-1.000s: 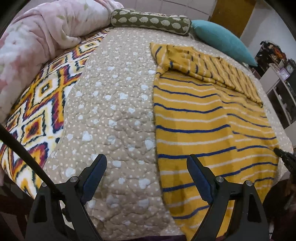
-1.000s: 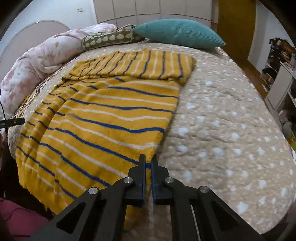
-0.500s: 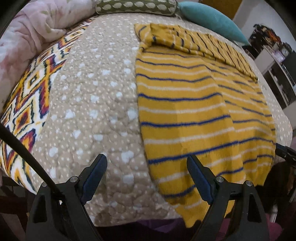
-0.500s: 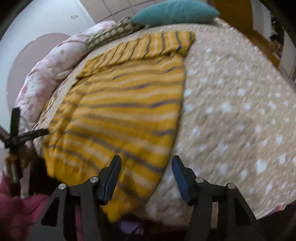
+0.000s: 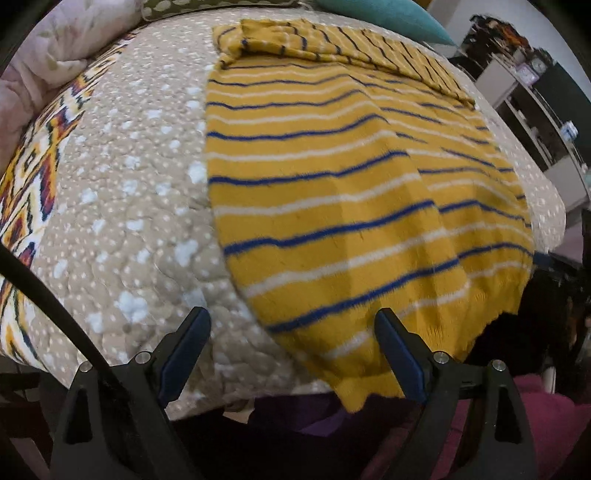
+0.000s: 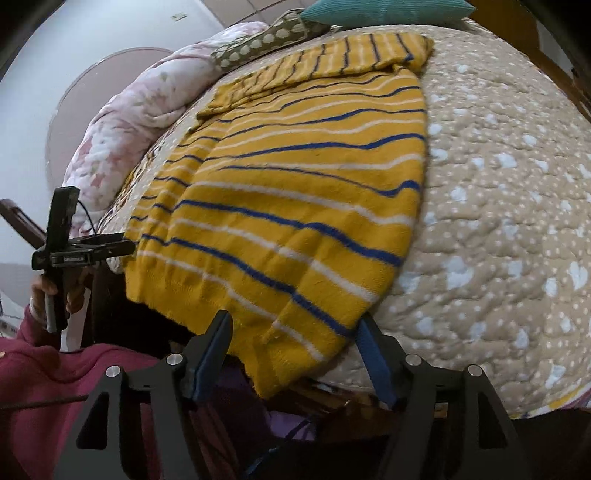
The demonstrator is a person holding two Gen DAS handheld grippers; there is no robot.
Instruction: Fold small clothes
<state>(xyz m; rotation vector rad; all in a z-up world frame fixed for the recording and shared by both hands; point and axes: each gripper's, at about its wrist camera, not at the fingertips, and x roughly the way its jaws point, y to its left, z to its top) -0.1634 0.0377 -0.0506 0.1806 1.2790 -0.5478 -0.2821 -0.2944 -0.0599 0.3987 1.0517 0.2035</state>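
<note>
Currently the yellow striped sweater [image 5: 351,206] lies flat on the bed [image 5: 140,192], its hem hanging over the bed's near edge and its sleeves folded across near the pillows [image 6: 384,11]. Both the left gripper [image 5: 291,354] and right gripper [image 6: 295,354] have their jaws spread, grasping nothing, each at a hem corner.

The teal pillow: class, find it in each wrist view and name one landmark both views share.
Left wrist: teal pillow at the top edge, right of centre, beyond the striped sweater.
Right wrist: teal pillow along the top edge, centre-right.
Shared landmark: the sweater's folded top, just before the pillow.
</note>
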